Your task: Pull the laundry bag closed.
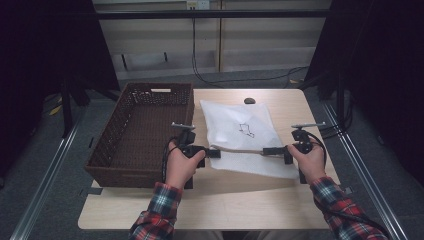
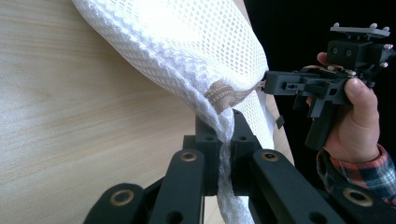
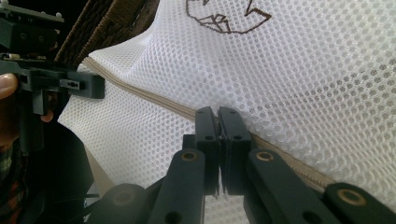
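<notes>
Mesh bag: white mesh bag lies at the centre of the high view on the wooden table, its far end flat, its near edge lifted between the two grippers; a dark line drawing sits on its top face.
Zip edge: a beige band runs along the raised near edge, stretched almost straight from one gripper to the other.
Left gripper: left gripper, left of centre in the high view, has its jaws pressed together on the bag's left end; in the left gripper view the mesh is pinched between the black jaws just below the beige band.
Right gripper: right gripper, right of centre, is likewise clamped tight on the band at the bag's right end; the right gripper view shows the jaws meeting on the beige strip with mesh on both sides.
Basket: dark wicker basket stands at the left of the high view, just beside the bag, its visible floor bare.
Step in hand: judged as holding the bag taut by its zip edge, both ends gripped, before lifting.
Next move: likely raising both hands together, keeping the band tight, then carrying the bag leftward over the basket rim; uneven lift could let the mesh sag or slip.
</notes>
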Demonstrator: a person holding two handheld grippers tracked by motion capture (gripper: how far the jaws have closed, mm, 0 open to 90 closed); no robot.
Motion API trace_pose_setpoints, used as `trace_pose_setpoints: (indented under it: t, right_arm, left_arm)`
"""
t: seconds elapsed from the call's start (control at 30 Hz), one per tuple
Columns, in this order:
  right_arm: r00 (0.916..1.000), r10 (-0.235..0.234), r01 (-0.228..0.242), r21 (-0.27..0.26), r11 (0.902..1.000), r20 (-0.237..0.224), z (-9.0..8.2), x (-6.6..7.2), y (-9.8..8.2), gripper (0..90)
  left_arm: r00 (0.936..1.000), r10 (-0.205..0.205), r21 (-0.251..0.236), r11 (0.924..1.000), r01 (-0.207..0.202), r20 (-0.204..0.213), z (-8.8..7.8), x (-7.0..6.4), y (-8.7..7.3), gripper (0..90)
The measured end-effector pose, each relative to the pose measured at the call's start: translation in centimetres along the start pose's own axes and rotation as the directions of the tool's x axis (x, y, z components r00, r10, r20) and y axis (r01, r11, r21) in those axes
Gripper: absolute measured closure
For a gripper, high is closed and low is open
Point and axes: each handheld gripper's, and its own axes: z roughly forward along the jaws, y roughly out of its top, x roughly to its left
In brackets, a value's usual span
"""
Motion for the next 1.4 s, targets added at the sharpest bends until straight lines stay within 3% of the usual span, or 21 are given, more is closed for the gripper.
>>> trace_pose_setpoints:
  t: [0.1,0.2,0.23,0.33,0.97,1.1,1.4]
  right_arm:
    - [1.0,0.0,0.0,-0.001,1.0,0.001,-0.1,-0.1,0.0,87.8]
    - [0.9999,0.002,-0.002,-0.002,1.0,0.012,-0.2,-0.1,0.0,87.9]
    - [1.0,0.007,-0.006,-0.003,1.0,0.006,-0.3,-0.3,0.0,87.8]
    - [0.9998,0.019,-0.019,-0.012,0.9997,-0.007,-0.4,-0.6,-0.1,87.8]
    - [0.9999,0.014,-0.014,-0.013,0.9998,0.007,-0.8,-0.7,-0.2,87.9]
    - [0.9995,0.006,-0.006,-0.005,1.0,0.031,-0.9,-0.7,-0.2,87.9]
    - [0.9997,0.014,-0.014,-0.012,0.9998,0.022,-1.5,-1.1,-0.3,87.9]
  left_arm:
    - [0.9998,0.017,0.005,0.9998,-0.017,0.005,0.0,0.0,0.0,86.1]
    - [0.9999,0.015,0.002,0.9999,-0.015,0.002,0.1,0.0,0.0,86.2]
    - [1.0,0.002,0.002,1.0,-0.002,0.0,0.0,0.0,0.0,86.2]
    - [0.9999,0.011,0.007,0.9999,-0.011,0.001,0.1,0.0,0.0,86.2]
    - [1.0,0.003,0.01,0.9999,-0.003,0.0,0.3,0.1,-0.2,86.2]
    - [1.0,0.004,0.006,1.0,-0.004,-0.009,0.2,0.2,-0.2,86.2]
    - [0.9999,0.008,0.013,0.9999,-0.008,-0.007,0.2,0.2,-0.2,86.2]
